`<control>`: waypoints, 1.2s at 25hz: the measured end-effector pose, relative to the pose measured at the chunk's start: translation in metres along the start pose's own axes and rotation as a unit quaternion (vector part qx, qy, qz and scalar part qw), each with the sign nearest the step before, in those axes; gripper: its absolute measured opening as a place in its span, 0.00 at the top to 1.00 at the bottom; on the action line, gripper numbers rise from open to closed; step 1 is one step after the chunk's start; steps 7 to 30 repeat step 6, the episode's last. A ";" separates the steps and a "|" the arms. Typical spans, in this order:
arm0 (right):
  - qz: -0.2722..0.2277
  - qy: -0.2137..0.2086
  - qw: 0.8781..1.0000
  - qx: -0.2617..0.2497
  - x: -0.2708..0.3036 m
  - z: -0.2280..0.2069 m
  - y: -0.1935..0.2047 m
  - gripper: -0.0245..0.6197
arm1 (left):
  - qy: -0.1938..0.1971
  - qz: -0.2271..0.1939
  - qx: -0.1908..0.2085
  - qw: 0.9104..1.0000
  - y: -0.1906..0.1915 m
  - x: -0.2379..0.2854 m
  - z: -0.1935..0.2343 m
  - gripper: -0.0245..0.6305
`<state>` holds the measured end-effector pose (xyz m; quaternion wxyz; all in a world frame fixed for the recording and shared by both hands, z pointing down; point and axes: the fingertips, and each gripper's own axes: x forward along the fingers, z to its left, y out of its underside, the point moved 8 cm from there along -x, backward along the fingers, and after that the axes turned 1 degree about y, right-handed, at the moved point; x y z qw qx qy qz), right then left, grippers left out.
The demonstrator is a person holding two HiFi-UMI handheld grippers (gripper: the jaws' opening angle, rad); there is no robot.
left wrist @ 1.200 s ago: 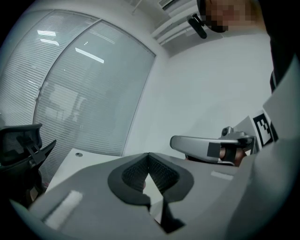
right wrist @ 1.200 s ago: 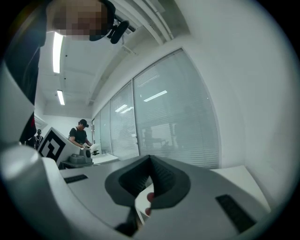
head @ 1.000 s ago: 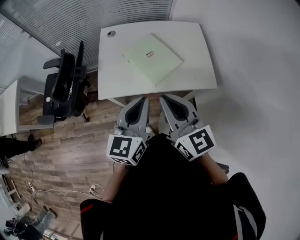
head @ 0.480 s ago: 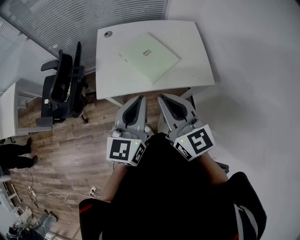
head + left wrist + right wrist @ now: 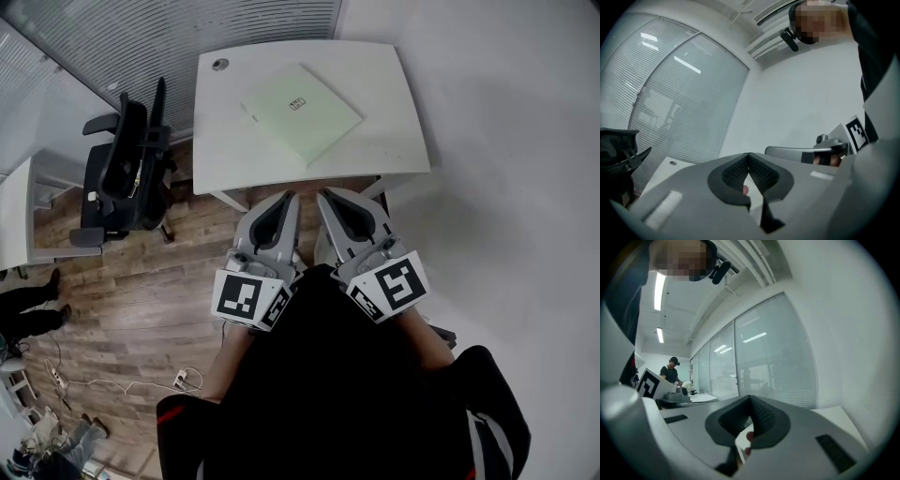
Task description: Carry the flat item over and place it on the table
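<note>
The flat item (image 5: pixel 302 112) is a pale green square panel with a small dark label. It lies flat on the white table (image 5: pixel 398 141), turned at an angle to the table's edges. Both grippers are held close to my body and point level toward the table's near edge, short of it. My left gripper (image 5: pixel 288 199) is shut with nothing in it, its ridged pads (image 5: pixel 759 171) meeting at the tip. My right gripper (image 5: pixel 328 197) is also shut and empty, its pads (image 5: pixel 761 416) pressed together. Neither touches the panel.
A black office chair (image 5: pixel 127 173) stands on the wood floor left of the table, beside another white desk (image 5: pixel 19 216). Blinds cover the glass wall (image 5: pixel 187 28) behind. A white wall (image 5: pixel 506 141) runs along the right. Cables (image 5: pixel 112 382) lie on the floor and someone's legs (image 5: pixel 28 298) show at far left.
Both grippers stay shut in the same place before my body. The panel has not moved on the table. The legs at the far left have shifted slightly.
</note>
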<state>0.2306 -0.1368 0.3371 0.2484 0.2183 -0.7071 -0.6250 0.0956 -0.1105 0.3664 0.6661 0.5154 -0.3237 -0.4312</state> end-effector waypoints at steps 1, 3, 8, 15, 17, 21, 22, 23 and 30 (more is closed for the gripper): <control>-0.001 0.000 1.000 0.001 -0.001 0.000 0.000 0.96 | 0.001 0.003 -0.001 1.000 0.001 0.001 0.000 0.95; -0.002 -0.001 1.000 0.001 -0.003 0.001 0.002 0.96 | 0.000 0.010 0.000 1.000 0.004 0.002 -0.001 0.95; -0.001 -0.007 1.000 0.000 -0.004 0.001 0.005 0.96 | 0.002 0.017 0.002 1.000 0.008 0.005 -0.001 0.95; -0.001 -0.007 1.000 0.000 -0.004 0.001 0.005 0.96 | 0.002 0.017 0.002 1.000 0.008 0.005 -0.001 0.95; -0.001 -0.007 1.000 0.000 -0.004 0.001 0.005 0.96 | 0.002 0.017 0.002 1.000 0.008 0.005 -0.001 0.95; -0.001 -0.007 1.000 0.000 -0.004 0.001 0.005 0.96 | 0.002 0.017 0.002 1.000 0.008 0.005 -0.001 0.95; -0.001 -0.007 1.000 0.000 -0.004 0.001 0.005 0.96 | 0.002 0.017 0.002 1.000 0.008 0.005 -0.001 0.95; -0.001 -0.007 1.000 0.000 -0.004 0.001 0.005 0.96 | 0.002 0.017 0.002 1.000 0.008 0.005 -0.001 0.95; -0.001 -0.007 1.000 0.000 -0.004 0.001 0.005 0.96 | 0.002 0.017 0.002 1.000 0.008 0.005 -0.001 0.95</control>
